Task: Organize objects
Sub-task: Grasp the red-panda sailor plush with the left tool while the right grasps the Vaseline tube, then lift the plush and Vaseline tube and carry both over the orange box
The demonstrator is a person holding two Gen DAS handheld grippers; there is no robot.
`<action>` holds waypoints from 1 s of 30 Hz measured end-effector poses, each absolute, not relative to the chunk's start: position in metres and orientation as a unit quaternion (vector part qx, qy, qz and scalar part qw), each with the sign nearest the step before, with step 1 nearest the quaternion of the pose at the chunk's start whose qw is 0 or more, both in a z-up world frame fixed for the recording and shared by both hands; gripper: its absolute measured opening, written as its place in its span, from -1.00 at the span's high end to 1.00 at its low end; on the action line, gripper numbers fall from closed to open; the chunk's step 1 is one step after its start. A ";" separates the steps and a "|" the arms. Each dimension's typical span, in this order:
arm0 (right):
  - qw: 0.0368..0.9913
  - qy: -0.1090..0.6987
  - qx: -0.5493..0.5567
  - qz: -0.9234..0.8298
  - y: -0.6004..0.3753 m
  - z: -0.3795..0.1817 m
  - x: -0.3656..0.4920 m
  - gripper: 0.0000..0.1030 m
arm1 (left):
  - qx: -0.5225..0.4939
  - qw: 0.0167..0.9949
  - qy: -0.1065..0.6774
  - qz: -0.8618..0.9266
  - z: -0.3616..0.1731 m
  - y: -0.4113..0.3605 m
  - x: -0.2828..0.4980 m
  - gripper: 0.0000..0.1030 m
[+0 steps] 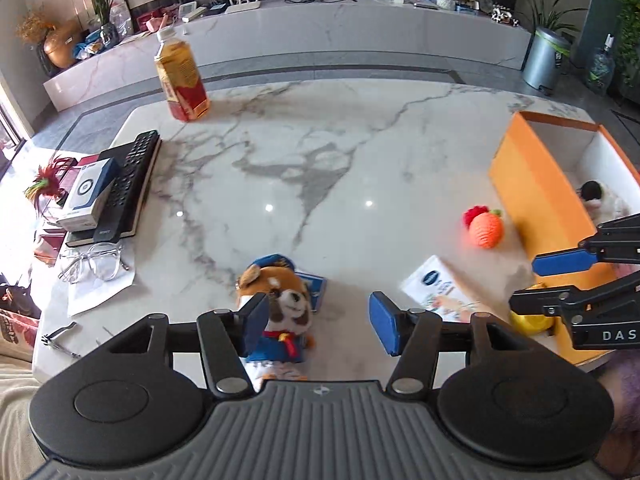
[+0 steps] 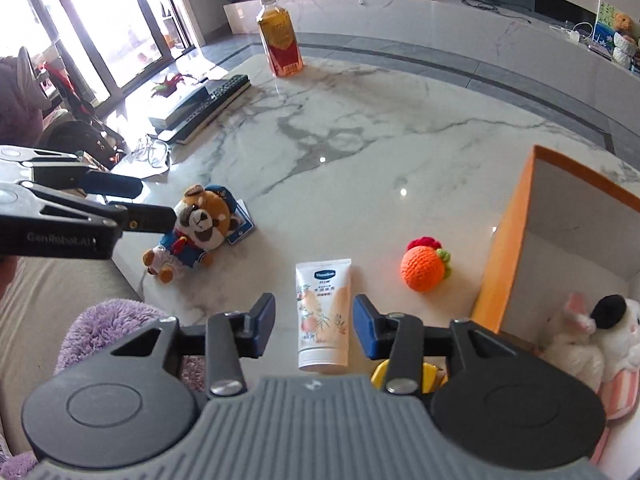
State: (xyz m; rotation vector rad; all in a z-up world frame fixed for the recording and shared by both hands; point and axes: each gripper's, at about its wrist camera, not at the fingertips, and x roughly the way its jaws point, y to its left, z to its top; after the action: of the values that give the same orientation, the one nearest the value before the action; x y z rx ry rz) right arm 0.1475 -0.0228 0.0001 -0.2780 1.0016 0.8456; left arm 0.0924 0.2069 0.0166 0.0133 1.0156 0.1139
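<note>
A plush dog in a blue sailor suit [image 1: 280, 312] lies on the marble table, right by my open left gripper's [image 1: 318, 326] left finger; it also shows in the right wrist view [image 2: 192, 232]. My open right gripper [image 2: 314, 330] hovers over a white lotion tube [image 2: 324, 316], jaws either side of it; the tube also shows in the left wrist view [image 1: 440, 292]. An orange knitted ball [image 2: 424, 268] lies beside the orange box [image 2: 504, 256], which holds a white plush rabbit [image 2: 592, 332]. A yellow object [image 2: 430, 376] lies by the box, partly hidden.
A tea bottle [image 1: 182, 76] stands at the far left of the table. A remote [image 1: 128, 184], a small box [image 1: 86, 196], glasses [image 1: 94, 262] and nail clippers [image 1: 60, 340] lie at the left edge. The table's marble middle [image 1: 320, 168] is bare.
</note>
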 end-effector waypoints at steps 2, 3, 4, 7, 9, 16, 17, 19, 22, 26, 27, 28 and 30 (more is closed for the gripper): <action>0.776 0.476 -0.141 0.388 -0.013 -0.013 0.151 -0.03 | 0.014 0.867 0.495 0.057 0.003 0.217 0.095 -0.34; 0.773 0.482 -0.147 0.386 -0.007 -0.019 0.153 -0.06 | 0.015 0.863 0.502 0.055 -0.004 0.222 0.098 -0.41; 0.769 0.488 -0.152 0.384 -0.002 -0.025 0.156 -0.06 | 0.017 0.858 0.511 0.050 -0.013 0.227 0.100 -0.44; 0.763 0.500 -0.162 0.376 0.010 -0.039 0.164 -0.07 | 0.009 0.847 0.529 0.052 -0.034 0.239 0.108 -0.44; 0.760 0.508 -0.167 0.371 0.015 -0.047 0.168 -0.08 | -0.003 0.843 0.536 0.050 -0.044 0.247 0.113 -0.44; 0.746 0.534 -0.180 0.355 0.029 -0.070 0.182 -0.11 | -0.019 0.831 0.555 0.038 -0.063 0.257 0.125 -0.38; 0.744 0.536 -0.181 0.355 0.030 -0.073 0.183 -0.14 | -0.020 0.830 0.556 0.037 -0.065 0.257 0.126 -0.39; 0.741 0.540 -0.183 0.355 0.033 -0.077 0.184 -0.14 | -0.022 0.830 0.556 0.036 -0.067 0.259 0.129 -0.37; 0.736 0.545 -0.184 0.356 0.036 -0.083 0.184 -0.14 | -0.027 0.829 0.557 0.038 -0.068 0.259 0.130 -0.36; 0.735 0.546 -0.194 0.353 0.038 -0.091 0.179 -0.14 | -0.027 0.824 0.564 0.043 -0.072 0.259 0.133 -0.36; 0.737 0.542 -0.199 0.352 0.039 -0.091 0.178 -0.13 | -0.026 0.824 0.564 0.045 -0.073 0.258 0.134 -0.36; 0.737 0.539 -0.205 0.351 0.040 -0.091 0.176 -0.13 | -0.026 0.824 0.565 0.046 -0.073 0.258 0.134 -0.36; 0.741 0.532 -0.219 0.346 0.041 -0.091 0.173 -0.01 | -0.027 0.823 0.565 0.052 -0.074 0.257 0.135 -0.33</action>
State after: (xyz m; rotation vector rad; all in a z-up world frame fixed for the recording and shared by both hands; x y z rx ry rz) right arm 0.1731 0.0412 -0.0910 -0.4792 1.1668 0.7577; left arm 0.1348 0.2570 -0.0738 -0.0568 1.2017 0.1112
